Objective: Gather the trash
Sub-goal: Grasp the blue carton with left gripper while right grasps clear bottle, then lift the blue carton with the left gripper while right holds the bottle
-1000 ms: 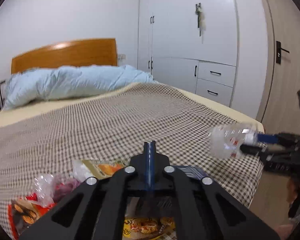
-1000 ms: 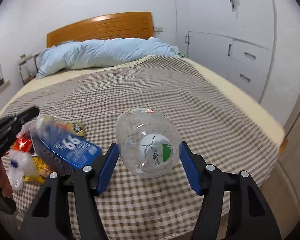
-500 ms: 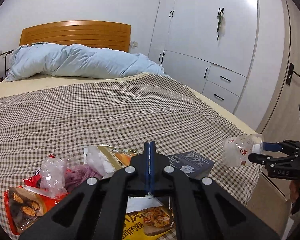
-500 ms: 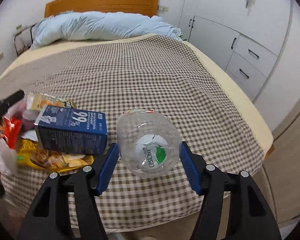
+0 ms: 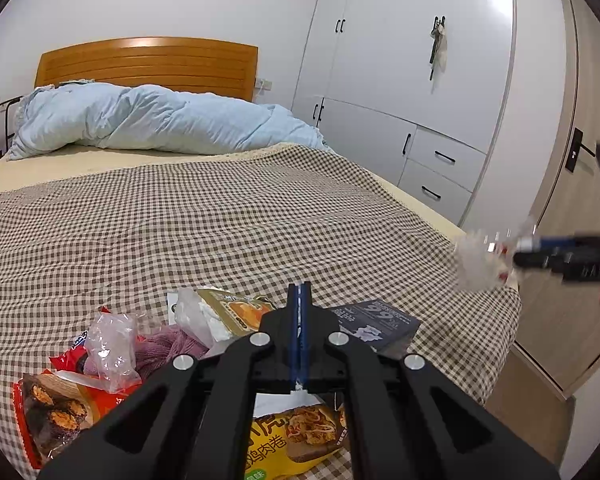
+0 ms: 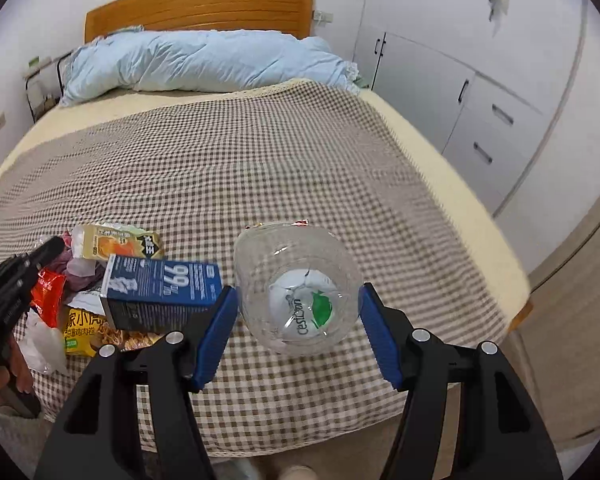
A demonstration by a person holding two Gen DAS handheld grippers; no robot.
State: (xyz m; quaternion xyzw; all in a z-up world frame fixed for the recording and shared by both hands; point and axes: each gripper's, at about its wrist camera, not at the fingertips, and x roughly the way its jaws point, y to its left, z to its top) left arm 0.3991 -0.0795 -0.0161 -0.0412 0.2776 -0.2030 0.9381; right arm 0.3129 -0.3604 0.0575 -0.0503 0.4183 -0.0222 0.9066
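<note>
My right gripper (image 6: 298, 290) is shut on a clear, crumpled plastic bottle (image 6: 296, 264), bottom facing the camera, held above the bed's near right corner. In the left wrist view the bottle (image 5: 480, 264) and right gripper (image 5: 540, 250) hang blurred at the right. My left gripper (image 5: 299, 286) hovers over the trash pile, its blue pads almost together and just starting to open, nothing between them. Beneath it lie a blue carton (image 5: 376, 324), a yellow snack bag (image 5: 296, 436), a red wrapper (image 5: 56, 404), a clear plastic bag (image 5: 112, 348) and a gold packet (image 5: 236, 308).
The pile sits on a brown checkered blanket (image 5: 220, 220) at the foot of the bed. A light blue duvet (image 5: 152, 120) lies by the wooden headboard (image 5: 148, 60). White wardrobes and drawers (image 5: 432, 168) line the right wall. A purple cloth (image 5: 168, 348) is among the wrappers.
The right gripper has risen with the bottle, showing more of the bed from above. The blue carton, tilted and blurred a second ago, now lies still on the pile. The left view has rolled level.
</note>
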